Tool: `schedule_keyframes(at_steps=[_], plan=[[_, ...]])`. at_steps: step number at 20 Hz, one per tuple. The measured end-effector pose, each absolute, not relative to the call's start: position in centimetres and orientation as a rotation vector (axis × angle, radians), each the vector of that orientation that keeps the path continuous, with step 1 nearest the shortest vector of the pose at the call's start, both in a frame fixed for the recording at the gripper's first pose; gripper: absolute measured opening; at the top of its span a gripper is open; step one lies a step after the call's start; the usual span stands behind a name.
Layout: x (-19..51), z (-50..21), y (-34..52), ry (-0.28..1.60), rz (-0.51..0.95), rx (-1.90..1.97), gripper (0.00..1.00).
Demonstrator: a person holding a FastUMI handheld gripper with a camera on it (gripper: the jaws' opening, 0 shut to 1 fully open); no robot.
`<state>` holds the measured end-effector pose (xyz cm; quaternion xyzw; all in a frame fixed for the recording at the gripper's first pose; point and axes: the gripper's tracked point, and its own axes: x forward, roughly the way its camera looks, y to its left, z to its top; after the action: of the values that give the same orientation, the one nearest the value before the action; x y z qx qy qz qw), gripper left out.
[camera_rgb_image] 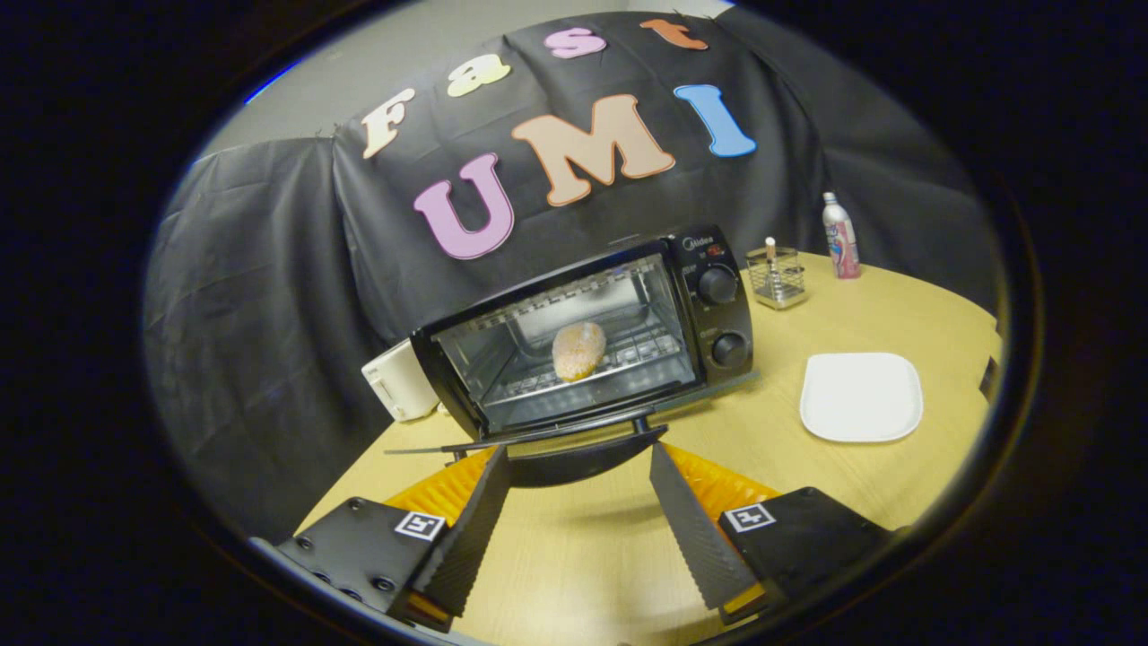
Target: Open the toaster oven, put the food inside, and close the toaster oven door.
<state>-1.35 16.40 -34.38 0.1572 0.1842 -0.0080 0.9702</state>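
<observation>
Spreading wide, the claw [578, 462] is gripping nothing, its fingers flanking the door handle [583, 456] of the toaster oven [592, 336], probably to lift the dropped door [538, 435] shut. Just beyond, the food [578, 350] is already sitting on the rack inside, so only closing seems left. Off to the right, a white plate [861, 397] is lying bare on the worktop [807, 467].

The toaster oven [592, 336] sits on the tabletop [807, 475] with its door [574, 431] folded down flat. The food [578, 350] lies on the rack inside. The tongs [578, 453] are spread wide, with the door handle [583, 458] between their tips. A white plate [861, 397] lies beside the oven.
</observation>
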Motion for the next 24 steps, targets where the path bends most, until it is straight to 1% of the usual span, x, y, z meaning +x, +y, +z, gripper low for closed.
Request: schedule_keyframes(at_steps=[8, 16, 24], plan=[[2.1, -31.0, 16.4, 0.300, -0.013, 0.349, 0.97], [7.4, -27.7, 16.0, 0.253, -0.062, 0.284, 0.97], [11.1, -26.3, 15.9, 0.212, -0.103, 0.222, 0.97]])
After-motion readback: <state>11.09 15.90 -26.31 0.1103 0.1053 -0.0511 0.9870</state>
